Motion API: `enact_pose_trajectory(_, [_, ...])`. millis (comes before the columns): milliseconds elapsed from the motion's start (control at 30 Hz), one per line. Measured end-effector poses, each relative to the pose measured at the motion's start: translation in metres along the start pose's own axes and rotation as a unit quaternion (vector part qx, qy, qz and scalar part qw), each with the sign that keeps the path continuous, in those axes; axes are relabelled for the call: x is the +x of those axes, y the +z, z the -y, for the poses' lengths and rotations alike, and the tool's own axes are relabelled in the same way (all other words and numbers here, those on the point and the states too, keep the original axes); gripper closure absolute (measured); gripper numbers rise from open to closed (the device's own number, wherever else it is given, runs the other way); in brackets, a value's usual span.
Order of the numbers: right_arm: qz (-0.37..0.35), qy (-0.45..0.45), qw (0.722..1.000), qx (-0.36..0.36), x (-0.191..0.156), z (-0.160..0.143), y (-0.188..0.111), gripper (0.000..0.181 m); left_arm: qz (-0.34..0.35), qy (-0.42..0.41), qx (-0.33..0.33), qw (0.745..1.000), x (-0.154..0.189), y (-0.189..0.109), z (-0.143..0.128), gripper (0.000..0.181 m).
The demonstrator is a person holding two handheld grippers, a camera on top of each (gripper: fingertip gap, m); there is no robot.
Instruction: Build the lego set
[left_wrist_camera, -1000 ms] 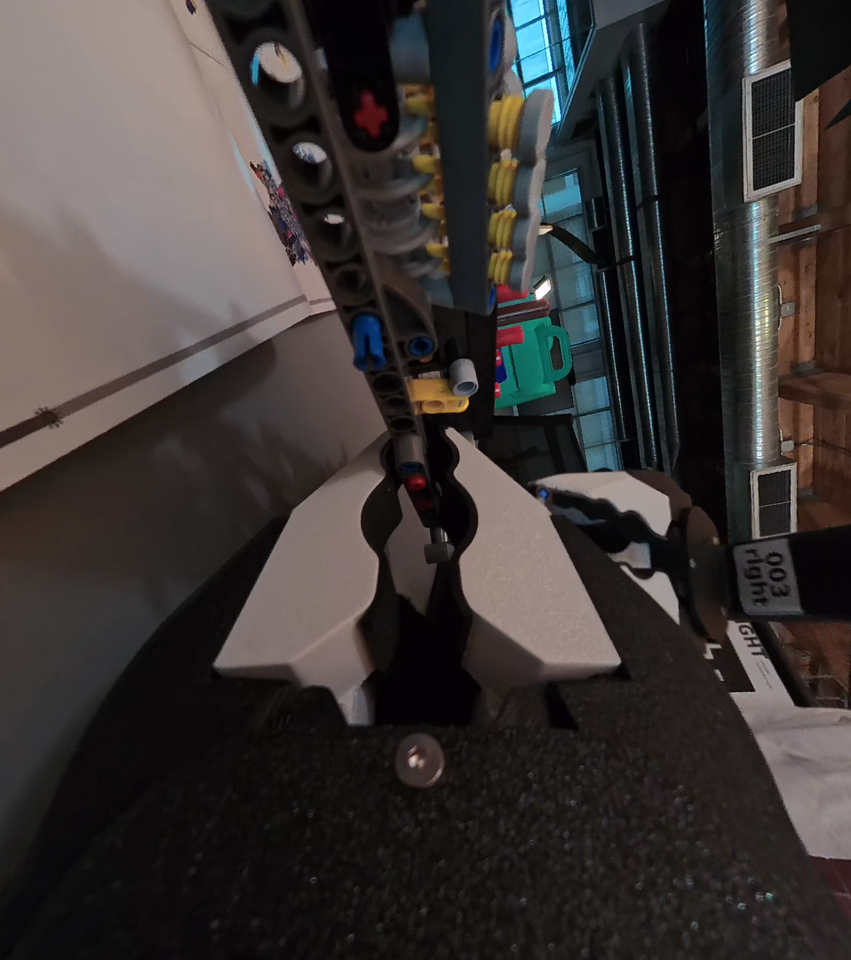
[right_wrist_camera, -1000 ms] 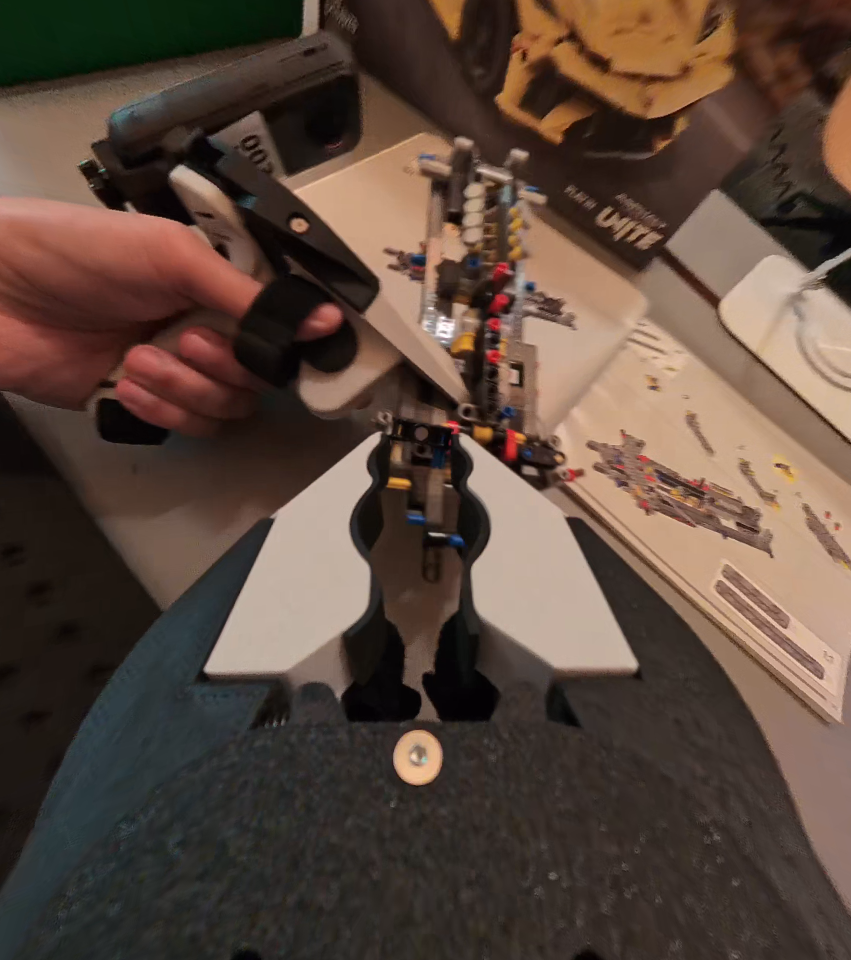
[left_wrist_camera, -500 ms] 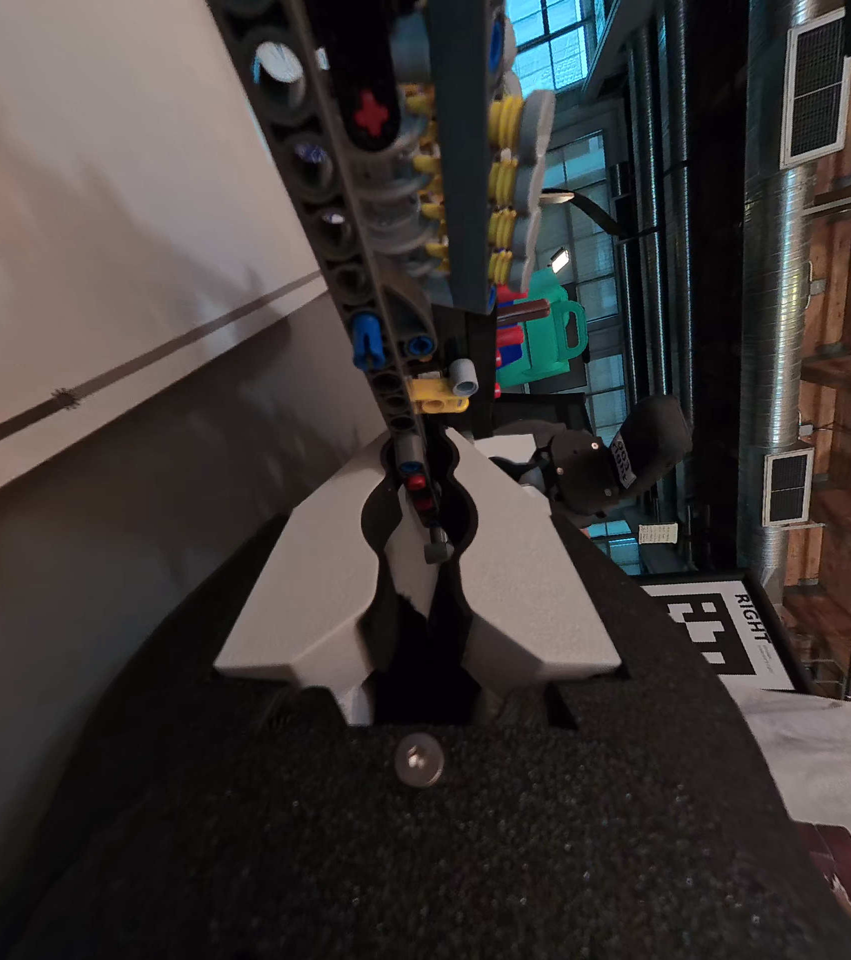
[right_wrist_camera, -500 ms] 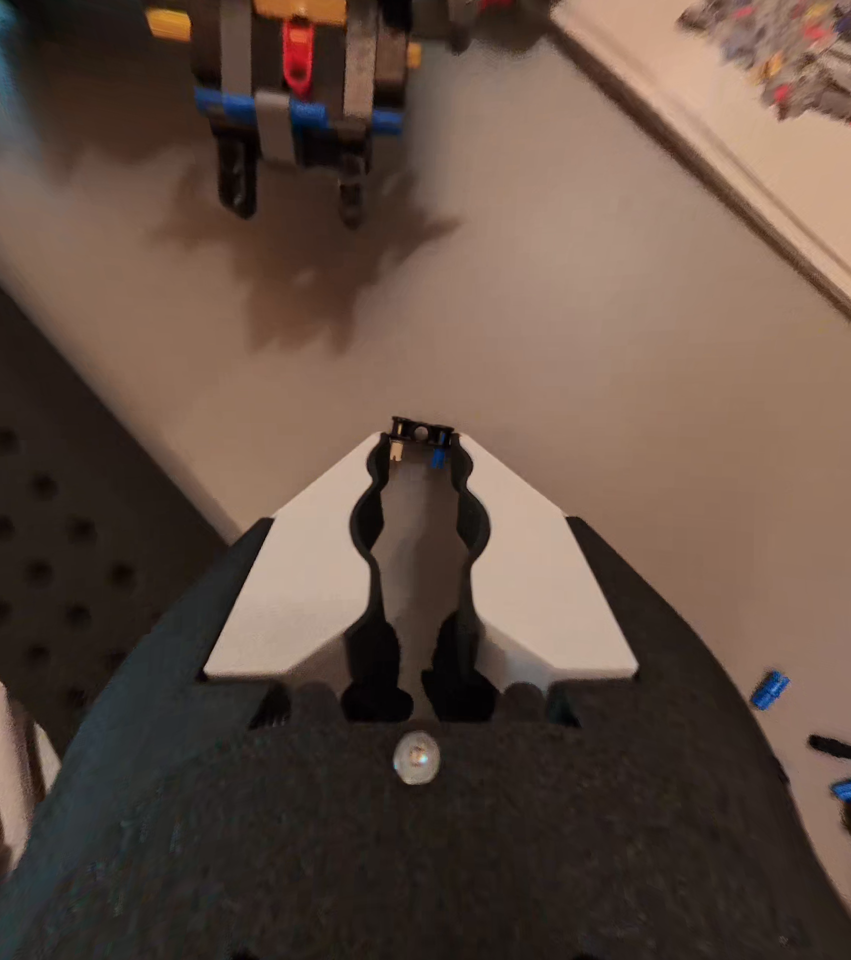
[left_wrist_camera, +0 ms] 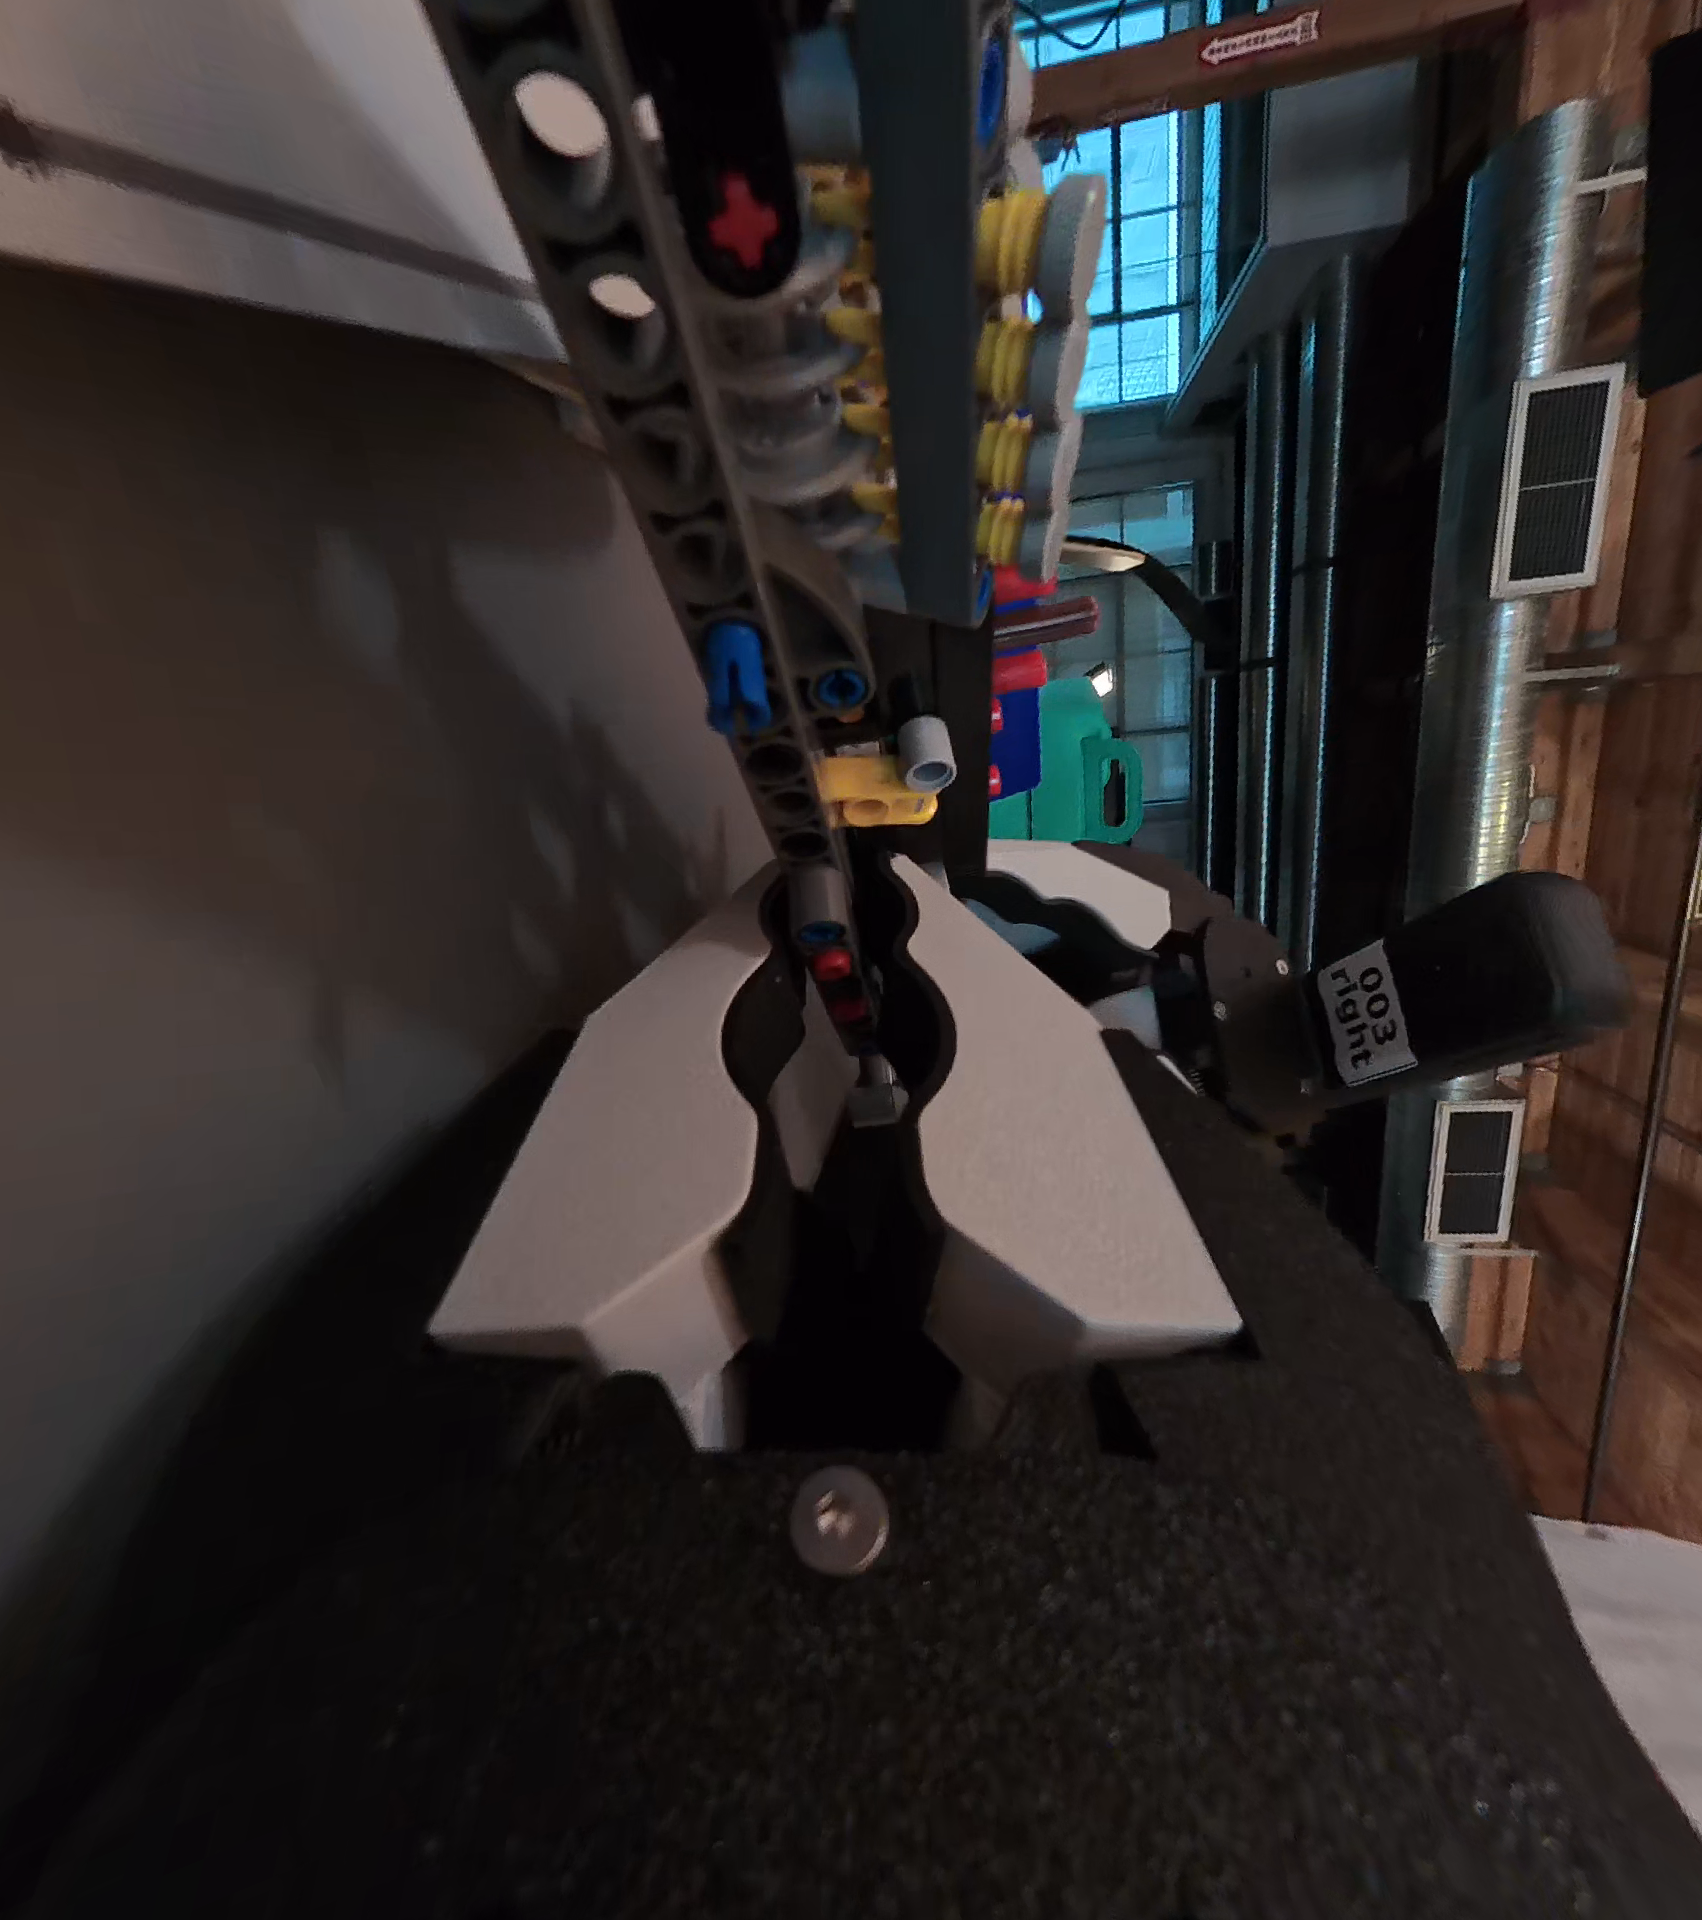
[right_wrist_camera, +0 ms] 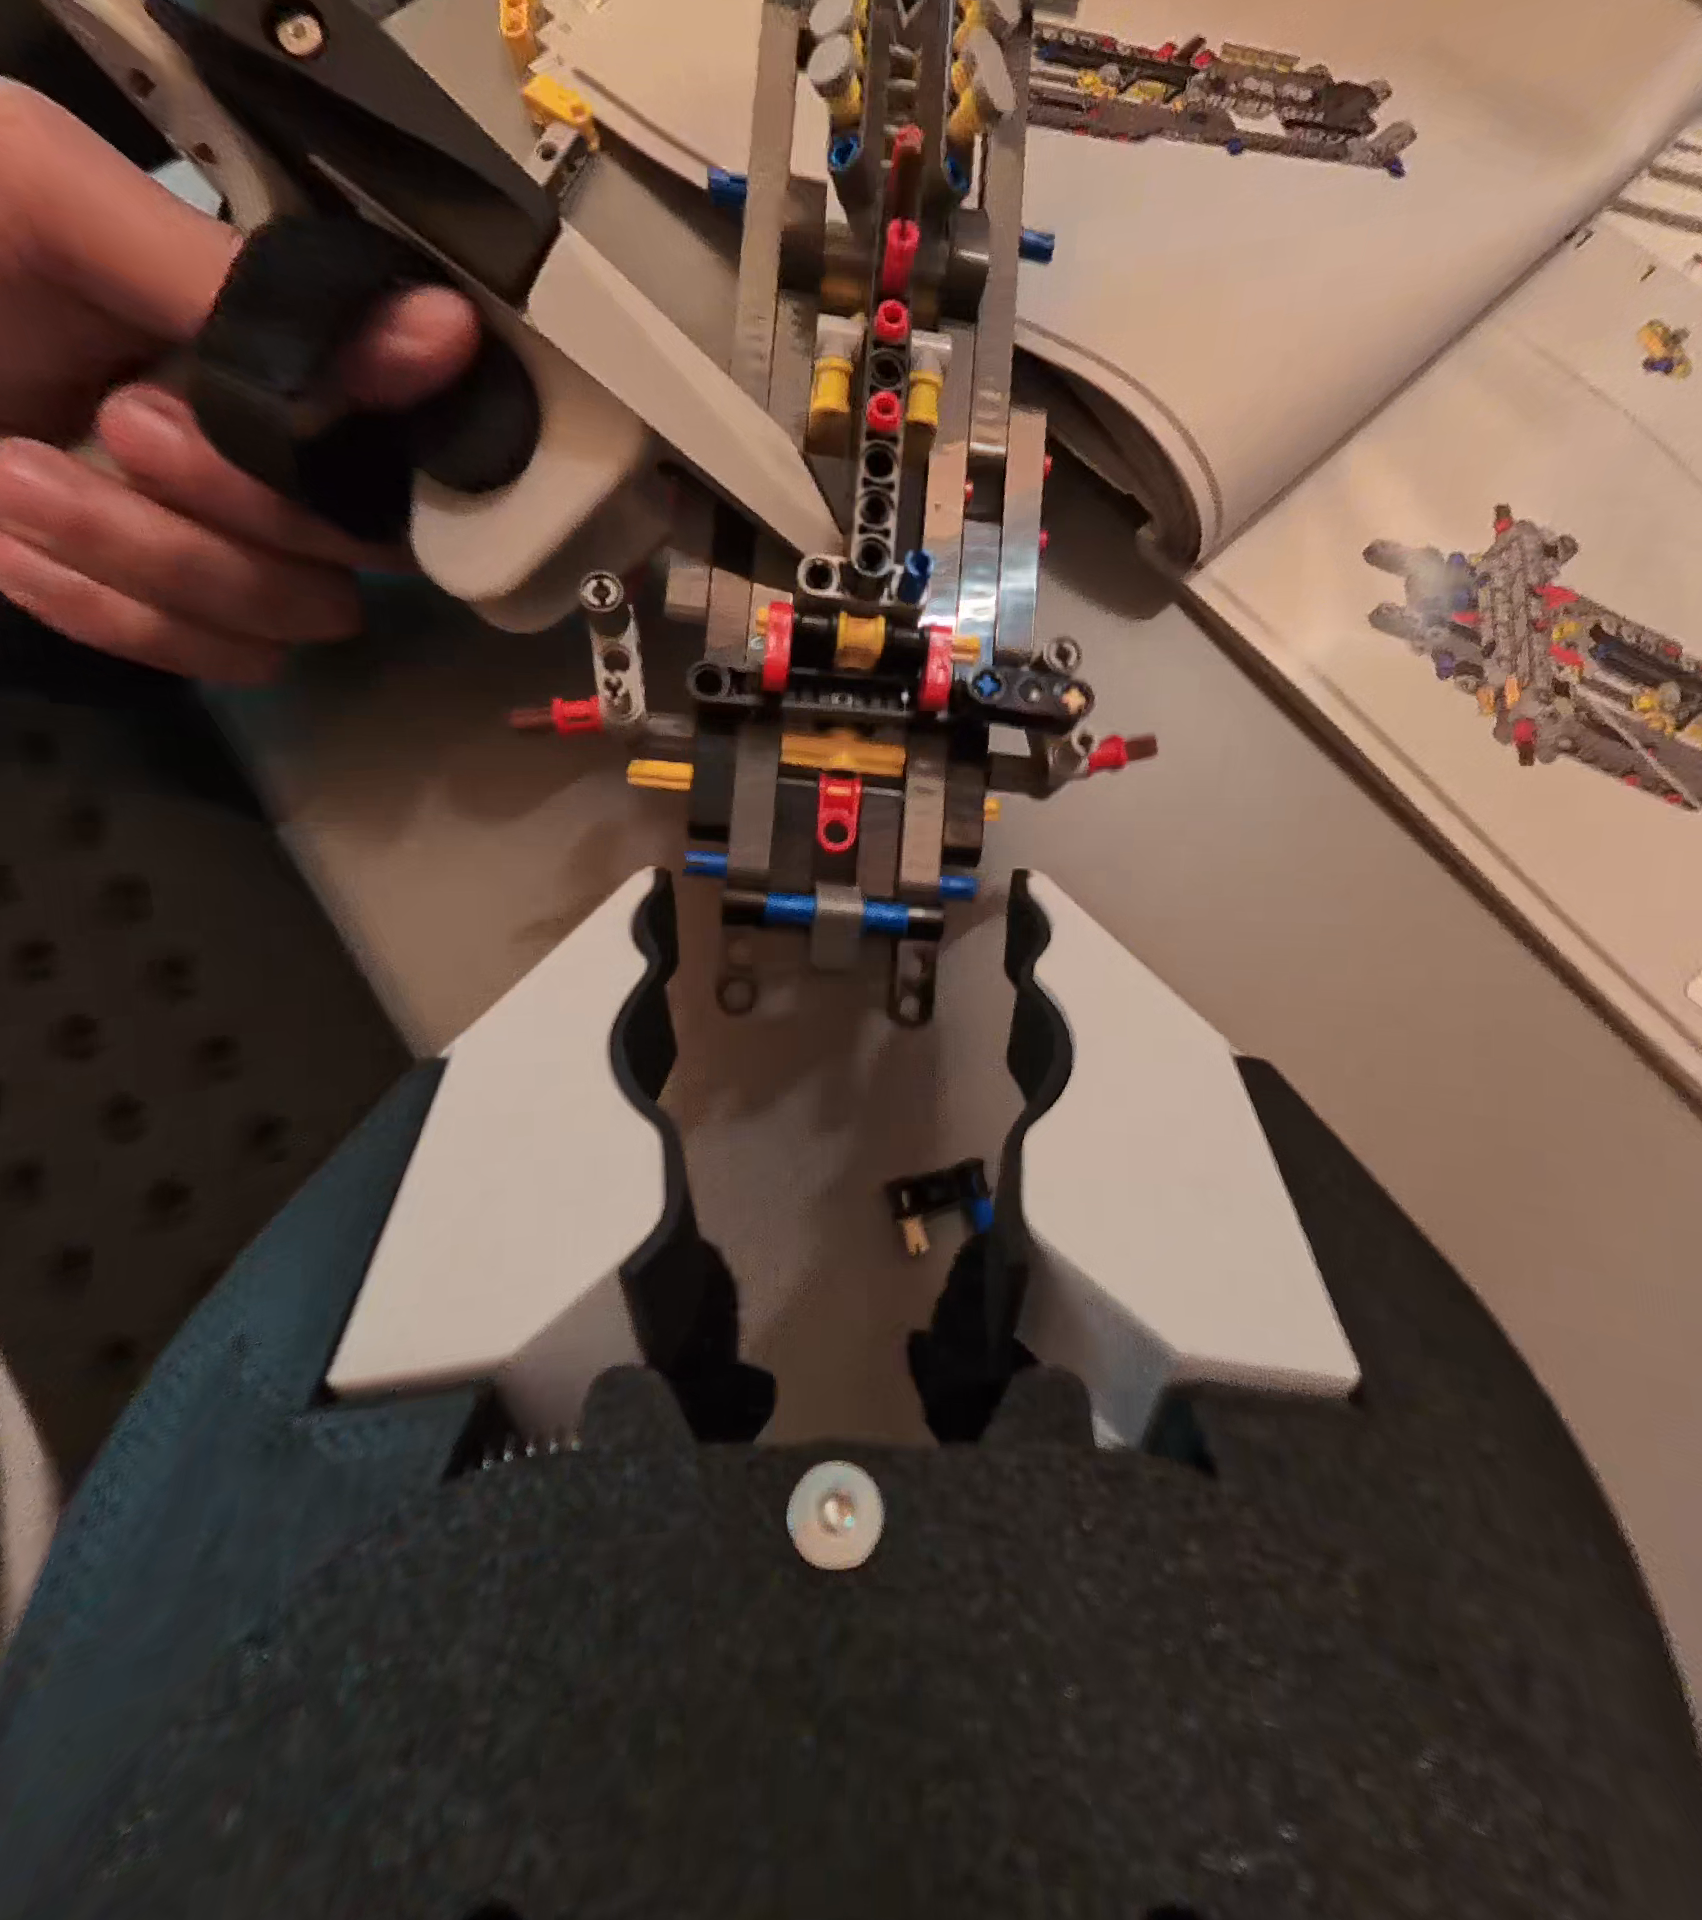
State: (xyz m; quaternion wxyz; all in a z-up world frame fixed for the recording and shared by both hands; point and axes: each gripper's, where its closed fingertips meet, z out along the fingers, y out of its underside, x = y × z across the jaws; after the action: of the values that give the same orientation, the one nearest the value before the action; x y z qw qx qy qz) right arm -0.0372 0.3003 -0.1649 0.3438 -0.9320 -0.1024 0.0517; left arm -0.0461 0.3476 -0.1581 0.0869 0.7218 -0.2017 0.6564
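On the grey bench (right_wrist_camera: 1294, 935), your left gripper (left_wrist_camera: 842, 904) clamps the lego chassis (right_wrist_camera: 868, 582); your right fingers (right_wrist_camera: 1117, 1143) stand apart over a small loose piece (right_wrist_camera: 935, 1195) at the chassis's near end.

Lego model (right_wrist_camera: 868, 665): grey and black beams, with red, blue and yellow pins. Left tongs (left_wrist_camera: 842, 935) and right tongs (right_wrist_camera: 836, 1039): pale grey fingers, black wavy pads, speckled black body. Small loose piece (right_wrist_camera: 935, 1195), centre frame: black, with blue and tan pins. Tabletop (right_wrist_camera: 1294, 987): plain grey-beige. Instruction booklet (right_wrist_camera: 1346, 260), upper right: white pages, multicoloured diagrams.
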Motion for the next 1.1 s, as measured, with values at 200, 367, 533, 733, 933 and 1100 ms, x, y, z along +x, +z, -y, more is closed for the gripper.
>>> enact_pose_trajectory(200, [0.03,0.017,0.999,-0.03,-0.003,-0.01,0.02,0.12,0.01,-0.021,0.014,1.0,-0.006,0.004,-0.005,0.174])
enact_pose_trajectory(367, [0.045,0.01,0.998,-0.044,-0.002,-0.015,0.02,0.12,0.039,-0.022,-0.004,0.999,-0.013,0.006,-0.01,0.171])
enact_pose_trajectory(533, [0.035,-0.009,0.998,-0.054,0.003,-0.018,0.018,0.12,0.052,-0.019,-0.023,0.998,-0.015,0.002,-0.014,0.152])
enact_pose_trajectory(733, [0.02,-0.031,0.997,-0.074,0.004,-0.029,0.026,0.12,0.061,-0.002,-0.038,0.997,-0.01,-0.019,-0.024,0.138])
enact_pose_trajectory(933, [0.024,-0.028,0.998,-0.058,-0.001,-0.031,0.029,0.121,0.11,0.091,-0.05,0.989,-0.009,-0.04,-0.036,0.151])
enact_pose_trajectory(1100, [0.045,-0.002,0.998,-0.032,0.002,-0.037,-0.005,0.116,0.138,0.254,-0.151,0.945,-0.012,-0.043,-0.063,0.157])
